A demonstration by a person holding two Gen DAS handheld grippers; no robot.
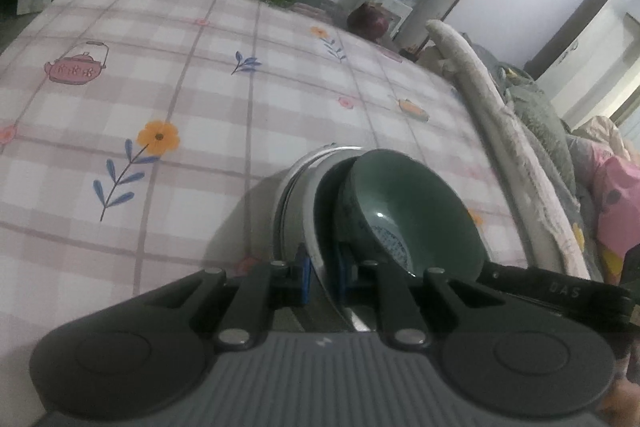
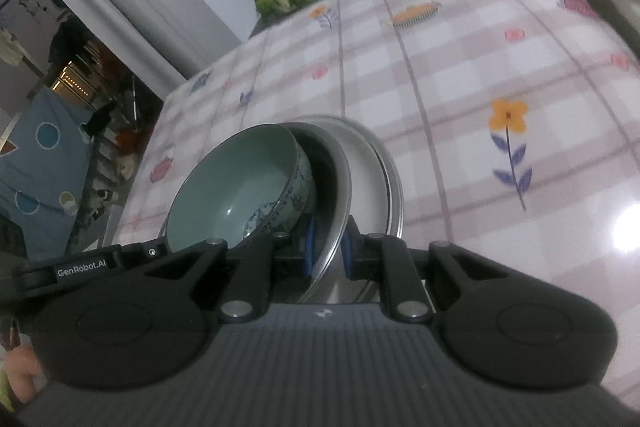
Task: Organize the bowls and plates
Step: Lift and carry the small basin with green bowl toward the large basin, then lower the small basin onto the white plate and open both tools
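Both grippers were clamped on one stack's rim: the left gripper [image 1: 323,277] and right gripper [image 2: 328,250] carried plates [image 2: 362,163] with the green bowl [image 1: 416,211] nested, lower centre; setting down remained.

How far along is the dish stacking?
Done: green bowl already nested in the metal plates. In hand: left claw and right claw are both shut on the stack's rim, carrying it above the checked tablecloth. Left: setting it down; the destination is not visible.

Dim, blurred fisheye (glare right)
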